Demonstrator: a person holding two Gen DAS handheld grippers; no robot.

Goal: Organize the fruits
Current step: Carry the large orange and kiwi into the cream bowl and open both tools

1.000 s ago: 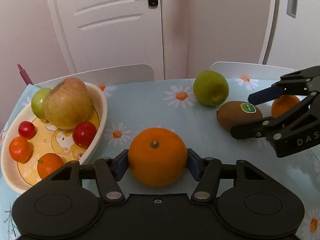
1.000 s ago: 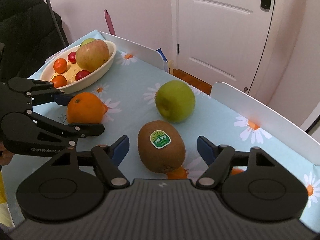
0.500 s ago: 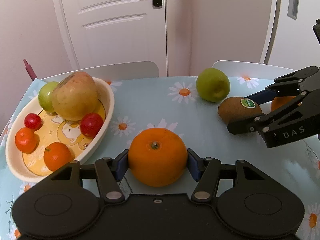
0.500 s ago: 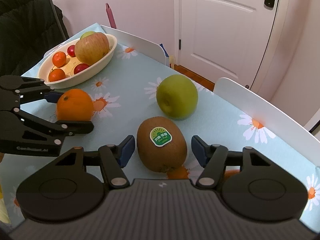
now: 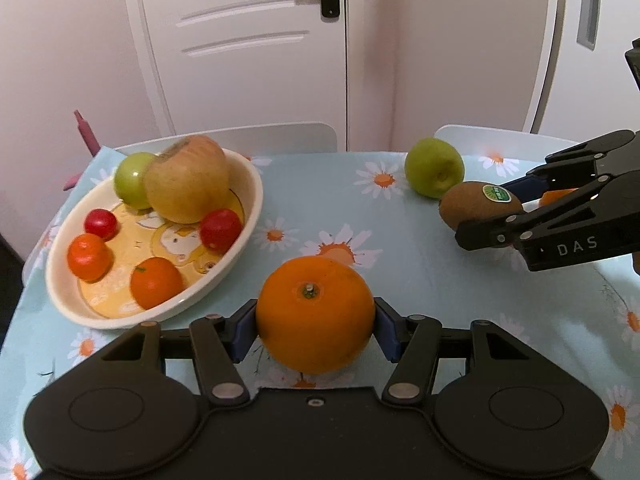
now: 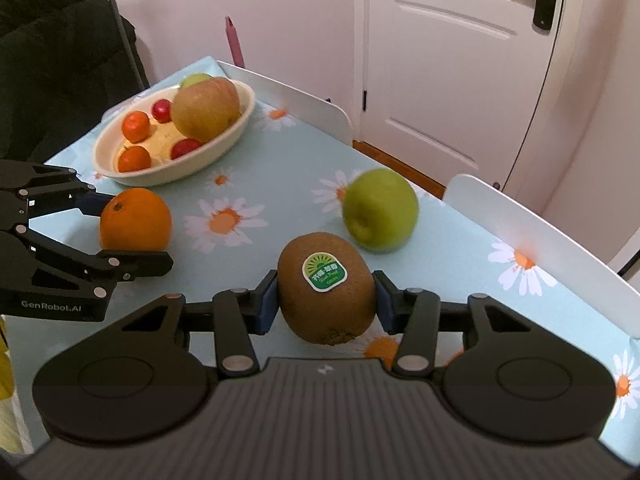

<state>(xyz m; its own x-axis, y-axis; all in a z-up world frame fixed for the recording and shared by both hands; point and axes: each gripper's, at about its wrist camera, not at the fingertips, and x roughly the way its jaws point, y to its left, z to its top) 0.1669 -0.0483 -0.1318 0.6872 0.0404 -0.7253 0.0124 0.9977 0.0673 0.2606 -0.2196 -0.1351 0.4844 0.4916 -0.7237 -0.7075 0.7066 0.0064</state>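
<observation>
Both tools grip fruit above the daisy-print desk.

The left tool [image 5: 316, 326] is clenched on the orange [image 5: 315, 314], stem end facing up toward the camera, just right of the oval bowl [image 5: 244, 240] that holds apples, small oranges and red fruits. The right tool [image 6: 326, 294] now grasps the kiwi [image 6: 326, 286]; its blue pads [image 6: 267, 300] press both sides, whereas a second ago they stood apart from it. The kiwi's long axis runs roughly along the tool's fingers, sticker up, tufted end toward the camera. The green apple [image 6: 380, 210] rests on the desk [image 6: 280, 184] just beyond the kiwi. The bowl now looks farther from the left tool.
</observation>
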